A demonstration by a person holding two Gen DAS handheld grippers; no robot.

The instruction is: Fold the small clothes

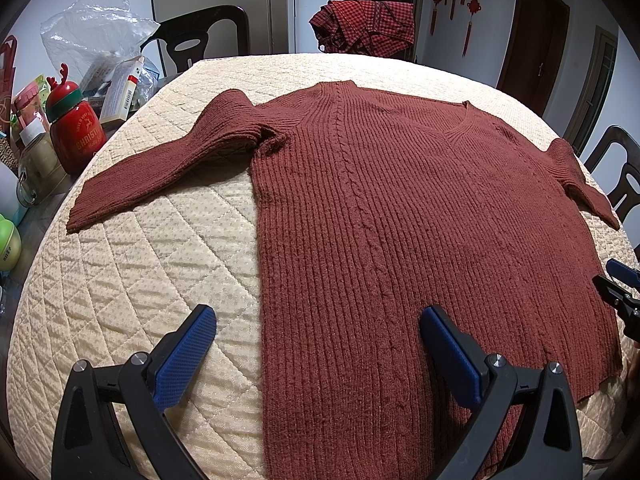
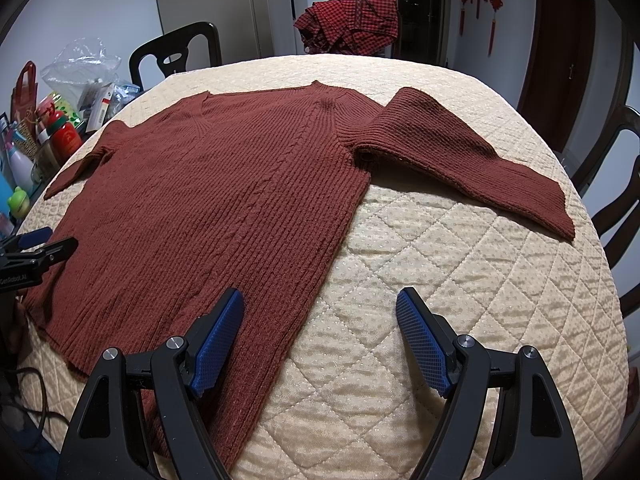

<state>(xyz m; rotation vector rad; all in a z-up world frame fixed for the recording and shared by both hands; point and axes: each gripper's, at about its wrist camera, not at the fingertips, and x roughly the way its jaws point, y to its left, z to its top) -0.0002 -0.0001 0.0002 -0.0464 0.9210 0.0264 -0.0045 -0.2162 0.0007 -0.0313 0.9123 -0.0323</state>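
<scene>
Rust-red knitted sweater (image 1: 400, 208) spread flat, front up, on a cream quilted table cover (image 1: 140, 280). Long axis from hem, nearest the cameras, to V-neck at the far side. Both sleeves out sideways, bent at the shoulder, cuffs angled back toward the near edge. Left gripper (image 1: 318, 344) spread wide, holding nothing, above the hem's left corner. Right gripper (image 2: 320, 326) likewise wide and empty, above the hem's right corner. Red checked cloth (image 1: 362, 26) heaped beyond the far edge.

Both wrist views face forward, low — sharing the sweater (image 1: 400, 220).
</scene>
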